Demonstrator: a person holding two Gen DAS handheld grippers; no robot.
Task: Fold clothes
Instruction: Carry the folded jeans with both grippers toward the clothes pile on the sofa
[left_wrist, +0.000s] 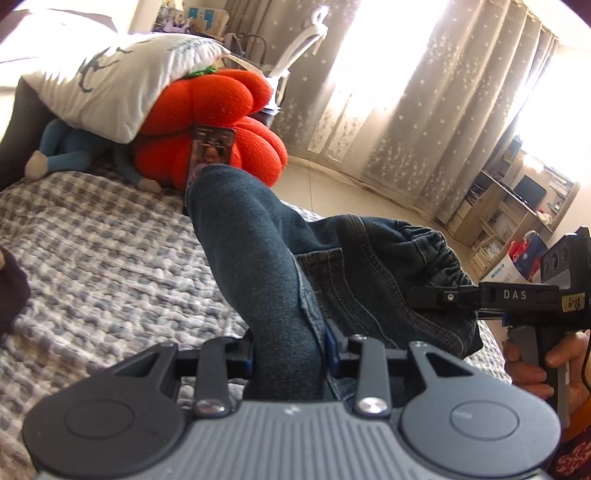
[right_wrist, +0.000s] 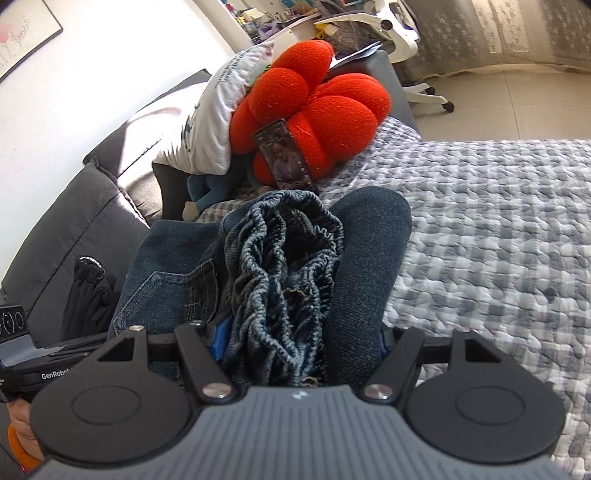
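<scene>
**Both grippers clamped on bunched jeans, held above the bed**

Left gripper (left_wrist: 289, 350) was clenched on a rolled fold of the jeans (left_wrist: 258, 266), its blue pads pressing the denim from either side. Right gripper (right_wrist: 299, 343) was clamped too, but wider, around a thicker bundle: the gathered elastic waistband plus a rounded fold of leg. The jeans hung between the two tools, raised off the checked quilt (left_wrist: 110, 258) that covers the bed, with a back pocket showing between the grips.

Several things could have gone wrong from there, in my judgement. The right grip took in uneven layers, so the ruffled waistband might have slid out while the smoother fold stayed pinched, and the garment would have dropped crooked. Both holds were on bunched cloth, not on clean edges, so any fold laid down could have trapped creases or landed lopsided. If the two hands drew apart unevenly, denim could have pulled free of the narrower left grip. A phone (right_wrist: 288, 155) leaned against the orange pumpkin cushion (right_wrist: 317, 96) just beyond the jeans; a swinging leg might have knocked it over.

Readable writing: "DAS" on the right gripper's body as seen from the left wrist view, and "GenRobot" on the left tool in the right wrist view. Print on the white pillow (left_wrist: 110, 74) was too small to read.
</scene>
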